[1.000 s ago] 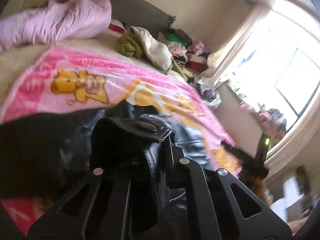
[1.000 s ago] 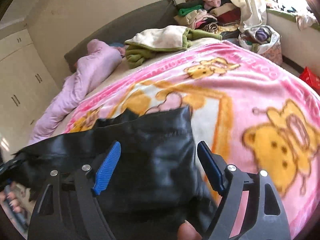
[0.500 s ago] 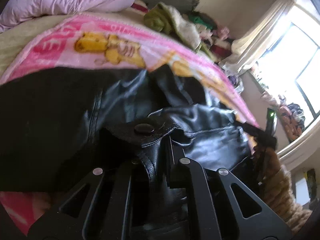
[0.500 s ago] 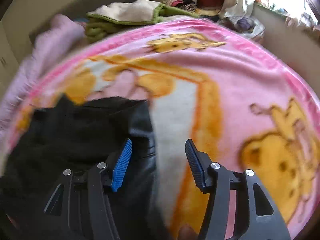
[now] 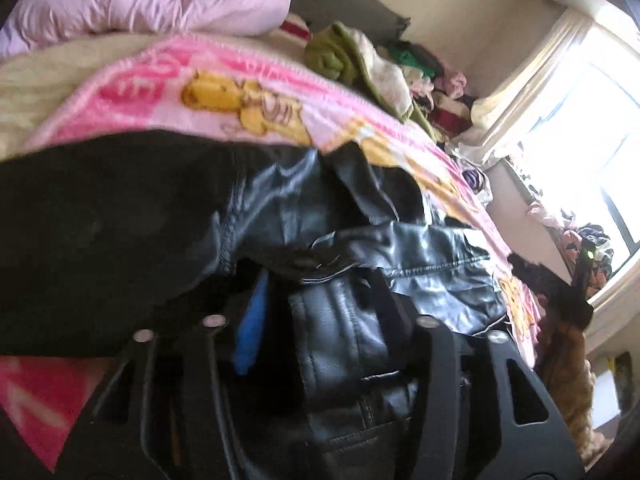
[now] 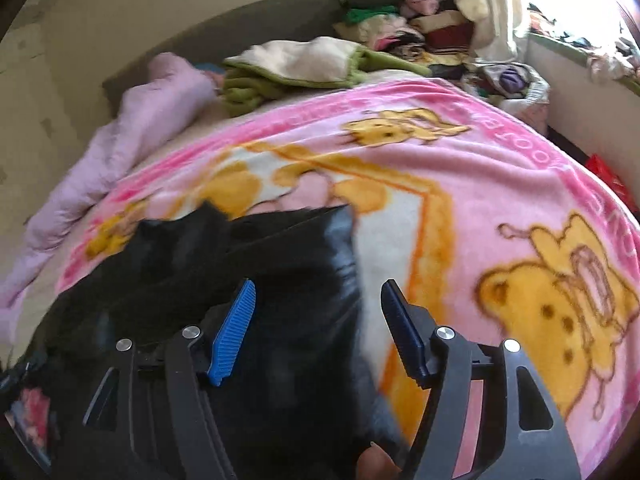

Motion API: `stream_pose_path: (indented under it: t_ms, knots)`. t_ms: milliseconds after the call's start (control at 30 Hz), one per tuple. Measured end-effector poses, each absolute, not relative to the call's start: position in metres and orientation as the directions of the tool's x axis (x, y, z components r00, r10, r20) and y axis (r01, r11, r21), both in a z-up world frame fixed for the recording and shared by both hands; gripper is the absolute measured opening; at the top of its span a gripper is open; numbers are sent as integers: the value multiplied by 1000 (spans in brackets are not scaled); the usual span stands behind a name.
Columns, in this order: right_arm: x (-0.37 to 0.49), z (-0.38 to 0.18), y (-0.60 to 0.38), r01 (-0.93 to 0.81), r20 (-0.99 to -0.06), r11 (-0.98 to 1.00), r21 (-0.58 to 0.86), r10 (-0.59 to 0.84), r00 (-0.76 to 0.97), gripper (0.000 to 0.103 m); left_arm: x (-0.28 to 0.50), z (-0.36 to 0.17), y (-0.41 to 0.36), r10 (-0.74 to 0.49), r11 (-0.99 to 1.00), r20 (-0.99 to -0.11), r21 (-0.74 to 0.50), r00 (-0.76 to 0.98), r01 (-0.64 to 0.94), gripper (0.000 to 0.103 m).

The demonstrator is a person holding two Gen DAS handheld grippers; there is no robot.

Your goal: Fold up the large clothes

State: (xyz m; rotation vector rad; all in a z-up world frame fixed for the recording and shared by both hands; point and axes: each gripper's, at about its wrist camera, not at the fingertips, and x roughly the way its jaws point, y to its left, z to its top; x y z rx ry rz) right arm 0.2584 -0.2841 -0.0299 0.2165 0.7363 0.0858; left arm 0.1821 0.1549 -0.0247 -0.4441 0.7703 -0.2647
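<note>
Black leather jacket blurred, hiding the left gripper's opening jaws

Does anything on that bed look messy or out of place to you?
The black leather jacket lies rumpled on the pink cartoon blanket, its collar flap bunched between the opening jaws of the left tool. Behind it a green and cream blanket is heaped loosely, and clothes pile up near the window. Nothing looks spilled or damaged.

Black-framed tongs with ribbed blue pads, silver screws.
</note>
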Motion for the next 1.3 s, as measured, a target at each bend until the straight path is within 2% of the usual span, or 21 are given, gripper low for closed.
stream_pose_path:
  t_ms: [233,467,733,933,1000,1067,1167,1200,1233,1300]
  knots:
    - [225,-30,-243,-111,-680,978,175,202,705,61,163,7,142,-305,927,-623,-366,720,75,56]
    - [209,-37,-214,-192,-696,965,180,263,669,61,163,-3,111,-335,936,-672,-320,660,149,56]
    - [216,-64,-215,-150,-770,968,200,250,588,61,183,-51,116,-372,916,-760,-392,533,80,56]
    - [217,-75,-212,-117,-800,980,158,197,567,63,177,-48,126,-406,893,-727,-444,554,72,56]
    - [214,-69,-211,-121,-786,978,170,208,582,68,171,-41,130,-400,893,-709,-445,581,72,61]
    - [209,-62,-212,-124,-772,974,189,225,594,70,168,-35,133,-391,893,-697,-446,601,64,72]
    - [202,-52,-209,-146,-748,964,224,266,607,75,162,-28,143,-370,895,-687,-445,626,40,75]
    - [198,-47,-206,-160,-739,961,225,275,615,78,160,-25,146,-363,895,-685,-444,632,34,78]
    - [196,-44,-203,-166,-734,960,224,278,620,84,160,-23,148,-355,898,-685,-439,636,28,91]
    - [190,-36,-196,-183,-720,957,226,291,630,87,155,-17,151,-329,908,-685,-419,650,17,93]
